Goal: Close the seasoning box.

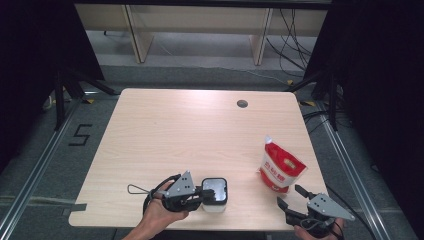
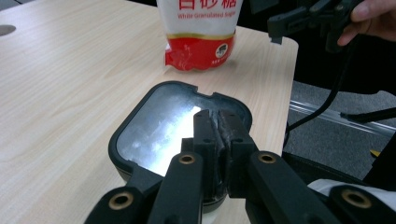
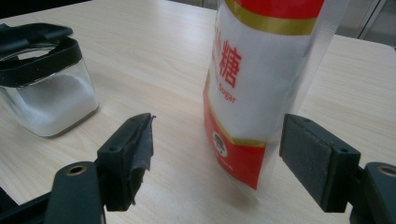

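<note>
Near the front edge of the tabletop (image 1: 165, 125), left of centre, stands a clear jar (image 1: 215, 196) with a black lid (image 2: 163, 123), white granules inside. Sugar bag (image 1: 280, 167) stands upright to the right, well apart from the jar.

Step in hand, by my reading: working the jar lid, bag to follow. To do it well: keep the push or lift on the lid's near edge, straight and gentle, so the jar does not skid or tip on the smooth wood. Steady the jar if it shifts.

Left hand-held gripper (image 2: 217, 128): jaws pressed together, nothing visibly between them, tips resting on or just over the lid's near rim; actual contact hard to confirm.

Right hand-held gripper (image 3: 215, 158): jaws spread wide, holding nothing. Bag sits just ahead of the gap, pads clear of it on both sides. Hovers at the front right corner.
</note>
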### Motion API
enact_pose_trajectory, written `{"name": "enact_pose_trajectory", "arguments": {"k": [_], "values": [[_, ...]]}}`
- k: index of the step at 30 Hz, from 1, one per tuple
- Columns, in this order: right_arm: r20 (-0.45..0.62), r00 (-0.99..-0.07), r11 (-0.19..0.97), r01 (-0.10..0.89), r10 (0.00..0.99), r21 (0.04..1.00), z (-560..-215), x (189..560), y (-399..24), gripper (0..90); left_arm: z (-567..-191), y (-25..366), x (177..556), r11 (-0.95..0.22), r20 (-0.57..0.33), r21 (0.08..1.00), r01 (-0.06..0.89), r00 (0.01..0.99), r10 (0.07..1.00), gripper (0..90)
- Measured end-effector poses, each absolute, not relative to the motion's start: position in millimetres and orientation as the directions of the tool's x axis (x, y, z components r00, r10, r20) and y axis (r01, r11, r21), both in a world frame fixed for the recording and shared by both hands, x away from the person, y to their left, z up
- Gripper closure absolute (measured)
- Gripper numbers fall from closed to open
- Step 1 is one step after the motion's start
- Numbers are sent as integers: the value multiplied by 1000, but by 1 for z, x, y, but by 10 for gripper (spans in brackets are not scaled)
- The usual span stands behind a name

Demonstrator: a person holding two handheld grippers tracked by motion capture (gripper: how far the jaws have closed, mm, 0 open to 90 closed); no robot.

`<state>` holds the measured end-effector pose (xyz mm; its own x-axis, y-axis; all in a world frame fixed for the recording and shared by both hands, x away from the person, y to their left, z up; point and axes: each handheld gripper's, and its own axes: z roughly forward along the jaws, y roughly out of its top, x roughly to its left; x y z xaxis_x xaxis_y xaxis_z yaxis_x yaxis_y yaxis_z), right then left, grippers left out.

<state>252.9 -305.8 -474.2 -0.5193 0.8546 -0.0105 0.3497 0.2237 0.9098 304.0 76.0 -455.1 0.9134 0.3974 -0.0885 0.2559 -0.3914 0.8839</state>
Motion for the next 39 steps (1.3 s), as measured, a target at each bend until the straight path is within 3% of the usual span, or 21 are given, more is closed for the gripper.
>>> {"name": "enact_pose_trajectory", "arguments": {"k": [8,13,16,21,28,39], "values": [[-11,-521,225,350,854,909,-474,253,-306,271,-455,79,307,-360,-113,895,262,916,385,772],[-7,-517,218,349,856,912,-474,252,-306,270,-450,86,304,-311,-142,912,266,918,369,606],[-12,-513,219,345,858,913,-474,252,-306,270,-451,92,303,-289,-167,908,303,896,412,471],[-4,-518,215,347,855,913,-473,251,-305,270,-457,103,305,-295,-158,908,298,895,417,376],[-24,-528,229,327,849,917,-473,252,-304,259,-461,119,301,-311,-166,890,333,872,460,284],[35,-517,191,377,855,906,-474,241,-300,242,-468,141,294,-318,-161,880,352,852,499,204]]}}
